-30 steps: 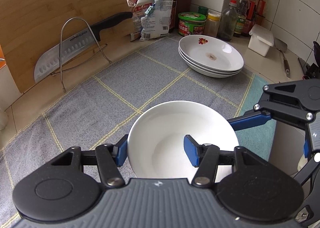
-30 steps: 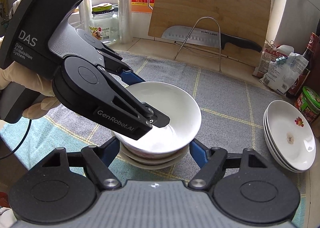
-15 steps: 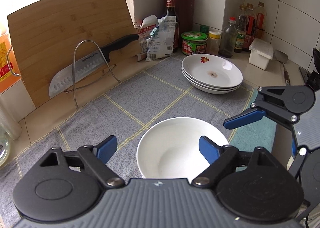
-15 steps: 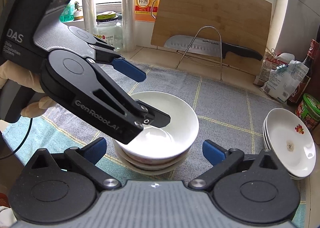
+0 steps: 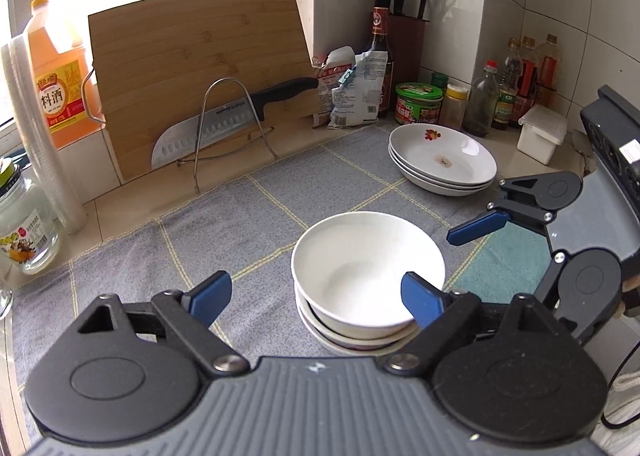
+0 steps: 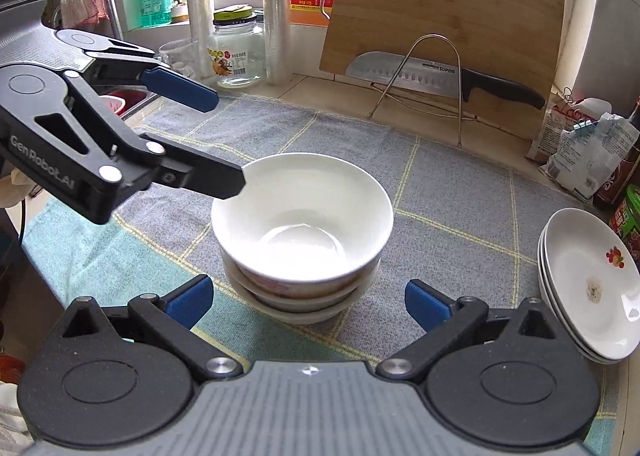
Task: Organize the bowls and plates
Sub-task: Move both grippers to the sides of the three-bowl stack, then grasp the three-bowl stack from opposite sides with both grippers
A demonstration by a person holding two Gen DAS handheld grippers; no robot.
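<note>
A stack of white bowls (image 5: 366,272) (image 6: 302,232) stands on the grey checked cloth (image 5: 224,232) mid-counter. A stack of white plates with a red flower print (image 5: 442,161) (image 6: 588,280) sits to its right. My left gripper (image 5: 316,298) is open and empty, raised just behind the bowl stack; in the right wrist view it (image 6: 230,141) hangs above the stack's left rim. My right gripper (image 6: 306,302) is open and empty, just in front of the bowl stack; one of its fingers (image 5: 476,228) shows at the right in the left wrist view.
A bamboo cutting board (image 5: 200,71) and a knife on a wire rack (image 5: 228,119) stand at the back. Sauce bottles and jars (image 5: 492,99) fill the right corner. A glass jar (image 5: 24,228), an oil jug (image 5: 56,91) and a roll stand at the left.
My left gripper has let go of the top bowl, opened wide and pulled up and back. My right gripper has opened wider and drawn back. The bowl rests on the stack.
</note>
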